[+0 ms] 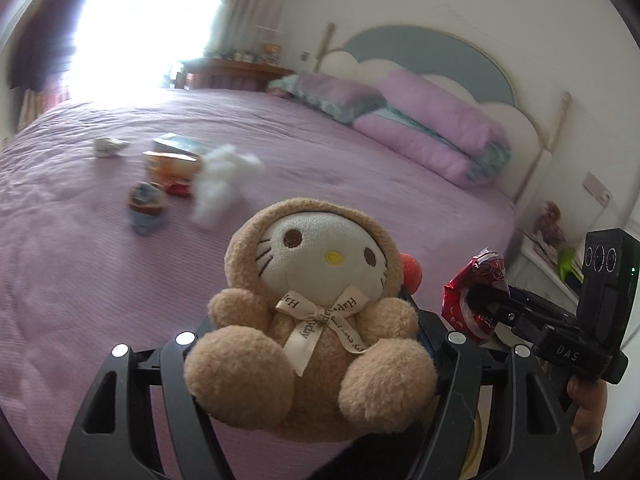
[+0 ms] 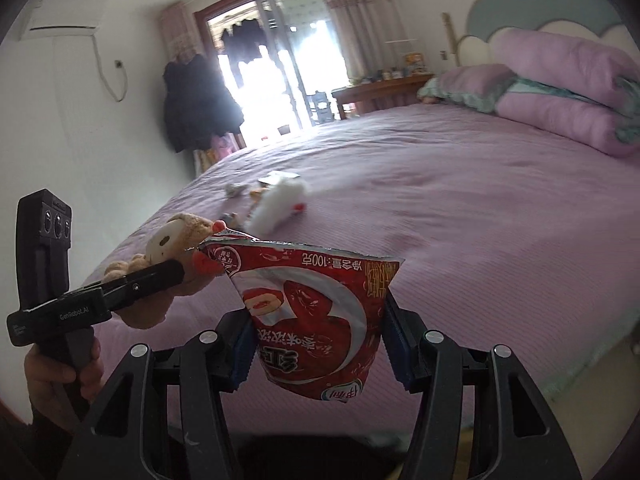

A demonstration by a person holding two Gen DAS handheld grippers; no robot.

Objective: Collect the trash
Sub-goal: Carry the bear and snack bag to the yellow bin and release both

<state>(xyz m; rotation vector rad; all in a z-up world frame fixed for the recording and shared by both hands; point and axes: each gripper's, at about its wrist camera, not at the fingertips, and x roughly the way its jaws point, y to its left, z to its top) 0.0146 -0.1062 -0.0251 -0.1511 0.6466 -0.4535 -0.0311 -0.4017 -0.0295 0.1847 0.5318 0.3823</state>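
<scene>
My left gripper (image 1: 316, 338) is shut on a tan plush toy (image 1: 316, 312) with a white cat face and a ribbon bow, held above the pink bed (image 1: 360, 184). To its right, my right gripper (image 1: 484, 300) holds a red foil snack pack (image 1: 480, 276). In the right wrist view the blue pads (image 2: 244, 346) of my right gripper (image 2: 320, 344) press both sides of that red pack (image 2: 312, 304), whose top is torn open. The left gripper (image 2: 160, 276) with the plush toy (image 2: 172, 240) is at the left there. Litter lies farther out on the bed: white fluff (image 1: 224, 180), an orange box (image 1: 172, 164), crumpled paper (image 1: 108, 146).
A small blue-and-brown object (image 1: 146, 208) and a red wrapper (image 1: 178, 190) lie by the box. Pillows and a folded pink quilt (image 1: 432, 132) sit at the headboard. A nightstand (image 1: 552, 248) stands right of the bed, a wooden desk (image 2: 380, 88) by the window.
</scene>
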